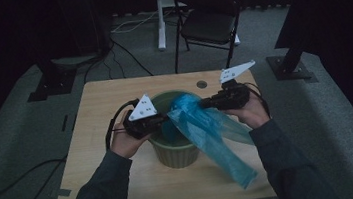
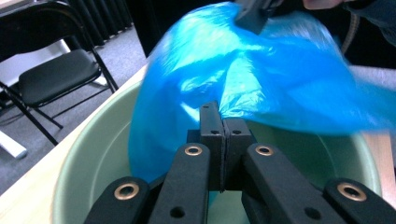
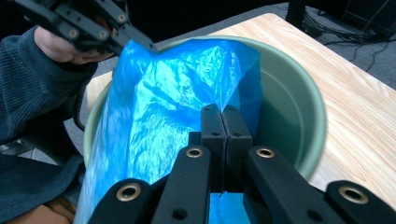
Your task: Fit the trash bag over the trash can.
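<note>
Both forearms reach in from the near edge of the desk (image 1: pixel 103 95), hands level on either side of the green bin (image 1: pixel 175 152). The left claw (image 1: pixel 163 121) and right claw (image 1: pixel 204 104) point inward over its rim. Each is closed tight on the blue bag (image 1: pixel 208 131), stretched between them, its lower part draped down the bin's front onto the desk.

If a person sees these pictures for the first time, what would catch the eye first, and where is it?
The bright blue plastic bag stands out first: it hangs over the green bin in the middle of the wooden table and trails toward the table's near right edge. Next come the left gripper and the right gripper, one at each side of the bag's top, both with fingers shut on the plastic.
</note>
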